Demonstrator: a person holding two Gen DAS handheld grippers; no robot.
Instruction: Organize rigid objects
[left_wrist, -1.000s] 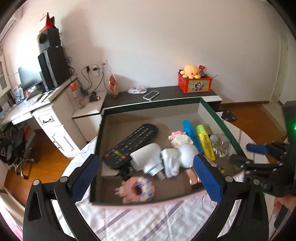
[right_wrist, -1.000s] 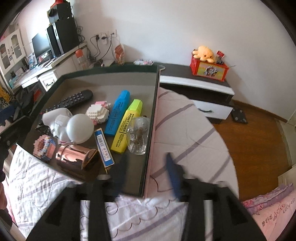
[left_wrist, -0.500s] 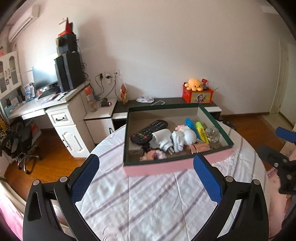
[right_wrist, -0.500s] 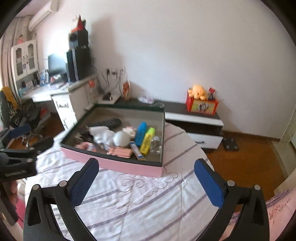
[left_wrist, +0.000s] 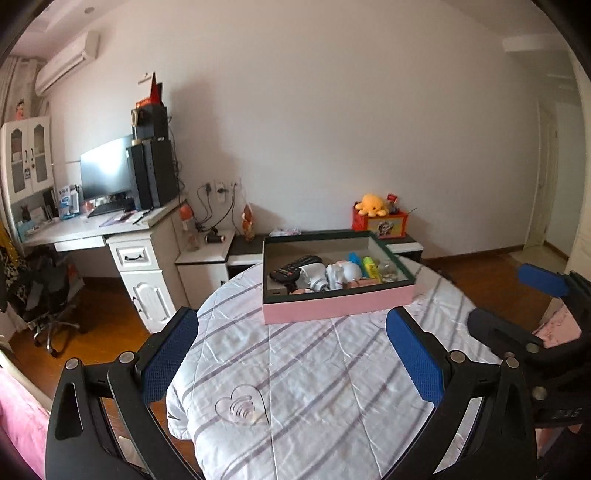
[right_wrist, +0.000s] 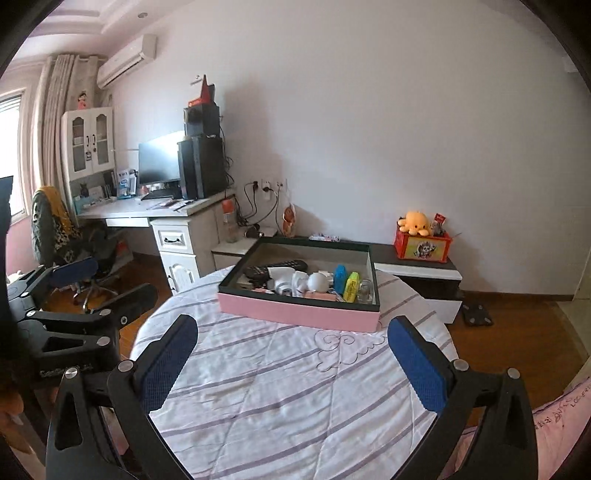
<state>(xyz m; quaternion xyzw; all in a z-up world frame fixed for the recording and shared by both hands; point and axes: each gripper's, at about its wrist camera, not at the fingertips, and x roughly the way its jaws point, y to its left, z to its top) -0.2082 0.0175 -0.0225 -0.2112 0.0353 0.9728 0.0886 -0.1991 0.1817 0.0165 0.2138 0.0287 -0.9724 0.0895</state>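
Left wrist view now shows both claws, left claw (left_wrist: 291, 360) and right claw (right_wrist: 291, 360), spread and empty, pulled well back from the filled pink box (left_wrist: 338, 304) on the table (left_wrist: 314, 387), so sorting looks finished

The left gripper (left_wrist: 291, 354) and the right gripper (right_wrist: 291, 356) both hang empty, side by side and tilted slightly downward, each with its blue-padded jaws spread wide and nothing between them.
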